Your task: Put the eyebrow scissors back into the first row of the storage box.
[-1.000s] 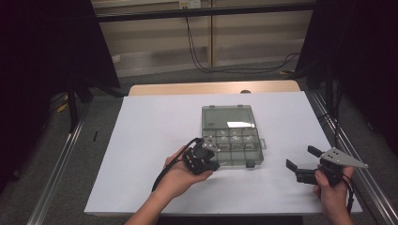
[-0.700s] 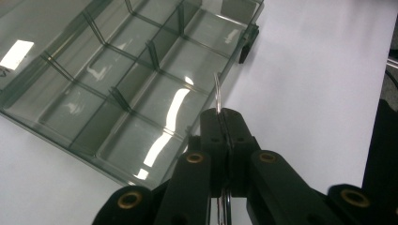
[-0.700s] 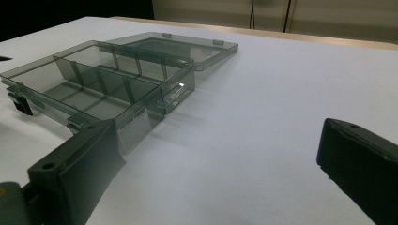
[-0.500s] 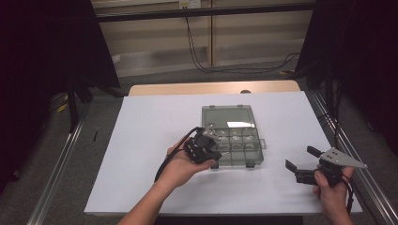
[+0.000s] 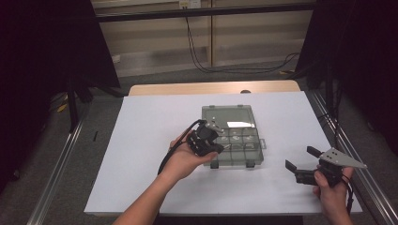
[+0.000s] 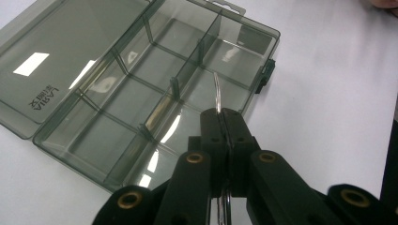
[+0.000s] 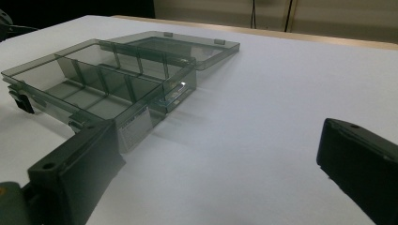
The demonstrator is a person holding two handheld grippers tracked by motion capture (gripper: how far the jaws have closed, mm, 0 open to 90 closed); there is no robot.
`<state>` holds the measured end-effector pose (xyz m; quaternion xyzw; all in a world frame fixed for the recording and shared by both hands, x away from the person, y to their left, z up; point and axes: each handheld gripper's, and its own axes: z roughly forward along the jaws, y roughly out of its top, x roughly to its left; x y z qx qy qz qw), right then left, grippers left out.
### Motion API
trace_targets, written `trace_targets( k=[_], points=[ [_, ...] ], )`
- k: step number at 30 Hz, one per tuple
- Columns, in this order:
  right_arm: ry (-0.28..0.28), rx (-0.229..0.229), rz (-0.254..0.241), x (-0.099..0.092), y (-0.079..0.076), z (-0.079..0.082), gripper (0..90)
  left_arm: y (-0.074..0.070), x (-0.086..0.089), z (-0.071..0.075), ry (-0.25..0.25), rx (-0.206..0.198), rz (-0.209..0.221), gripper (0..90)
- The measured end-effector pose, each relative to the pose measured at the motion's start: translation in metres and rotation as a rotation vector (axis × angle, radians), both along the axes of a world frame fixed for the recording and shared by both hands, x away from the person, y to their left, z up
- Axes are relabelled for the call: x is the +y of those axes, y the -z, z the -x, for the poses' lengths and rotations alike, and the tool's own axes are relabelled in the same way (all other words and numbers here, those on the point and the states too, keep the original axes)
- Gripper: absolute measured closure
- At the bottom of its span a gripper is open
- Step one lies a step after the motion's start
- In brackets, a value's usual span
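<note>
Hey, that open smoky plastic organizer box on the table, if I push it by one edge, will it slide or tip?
The organizer box looks thin-walled and its compartments look empty, so probably light. It lies flat with the lid folded open on the smooth white table, so it would likely slide, perhaps swivel, rather than tip.

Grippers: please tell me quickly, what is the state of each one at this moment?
Left gripper: shut on a thin clear strip, above the open compartment box.
Right gripper: open, holding nothing, beside the box.
</note>
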<state>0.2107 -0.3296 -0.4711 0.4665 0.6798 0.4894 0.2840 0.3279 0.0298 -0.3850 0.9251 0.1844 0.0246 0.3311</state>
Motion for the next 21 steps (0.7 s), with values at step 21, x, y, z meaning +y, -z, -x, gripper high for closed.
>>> trace_targets(
  k=[21],
  points=[
    [-0.004, 0.004, -0.002, 0.000, 0.001, 0.000, 0.0, -0.003, -0.009, -0.023, -0.030, -0.006, 0.009, 88.7]
  ],
)
